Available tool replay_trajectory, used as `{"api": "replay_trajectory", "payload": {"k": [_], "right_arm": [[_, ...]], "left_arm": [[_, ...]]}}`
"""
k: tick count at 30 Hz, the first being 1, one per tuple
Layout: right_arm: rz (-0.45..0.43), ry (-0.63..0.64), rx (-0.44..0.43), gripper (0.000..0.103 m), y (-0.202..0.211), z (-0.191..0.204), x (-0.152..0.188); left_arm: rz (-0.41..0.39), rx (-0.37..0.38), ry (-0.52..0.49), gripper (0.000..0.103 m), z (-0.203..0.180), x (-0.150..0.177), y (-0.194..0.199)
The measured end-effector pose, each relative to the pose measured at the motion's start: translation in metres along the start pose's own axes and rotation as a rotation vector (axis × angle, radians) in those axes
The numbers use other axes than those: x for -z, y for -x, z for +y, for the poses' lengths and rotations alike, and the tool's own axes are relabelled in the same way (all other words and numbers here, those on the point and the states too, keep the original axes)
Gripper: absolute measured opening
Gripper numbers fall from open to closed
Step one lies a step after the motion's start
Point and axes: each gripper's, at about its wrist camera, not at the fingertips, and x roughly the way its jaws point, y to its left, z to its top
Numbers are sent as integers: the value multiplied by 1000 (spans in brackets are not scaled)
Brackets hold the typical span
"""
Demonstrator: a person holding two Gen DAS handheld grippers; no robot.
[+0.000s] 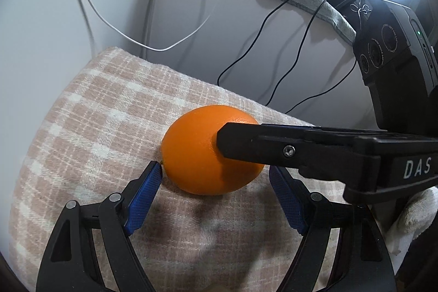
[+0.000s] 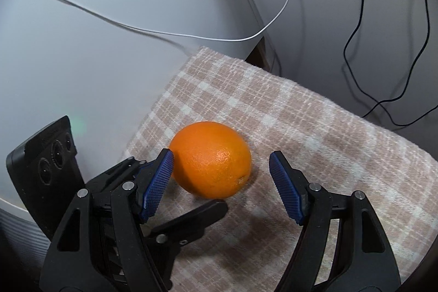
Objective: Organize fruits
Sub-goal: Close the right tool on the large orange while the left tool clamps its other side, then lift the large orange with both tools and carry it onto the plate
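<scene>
Orange (image 1: 197, 152) rests on checked towel (image 1: 90, 111), long axis lying across your left gripper (image 1: 215, 174). Left jaws apart, straddling fruit, pads just beside its ends. Right gripper (image 2: 221, 163) also apart, approaching from other side, equally near.

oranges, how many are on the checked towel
1. The orange lies mid-towel, between both open tools' pads. Nothing else on the towel shows; its edges run out of view.

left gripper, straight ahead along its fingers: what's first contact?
Probably the orange on the checked towel. It lies just ahead of the open left gripper, between the blue pads. The right gripper's finger crosses in front, depth unclear, so it might clip that first.
</scene>
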Motion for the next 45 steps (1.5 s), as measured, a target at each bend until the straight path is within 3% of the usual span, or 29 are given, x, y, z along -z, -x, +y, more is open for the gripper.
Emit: {"api": "replay_trajectory", "payload": {"k": [6,17,45], "right_arm": [[33,2,-29,75,-10,2,1],[7,-15,-30,74,-10,5,3],[-89,47,-16,74,67,32,46]], "left_arm": [[8,16,-1,75,0,0,-5],[-4,3,-18,73,-6,3,-1],[-105,11,-90,73,-62,32,50]]}}
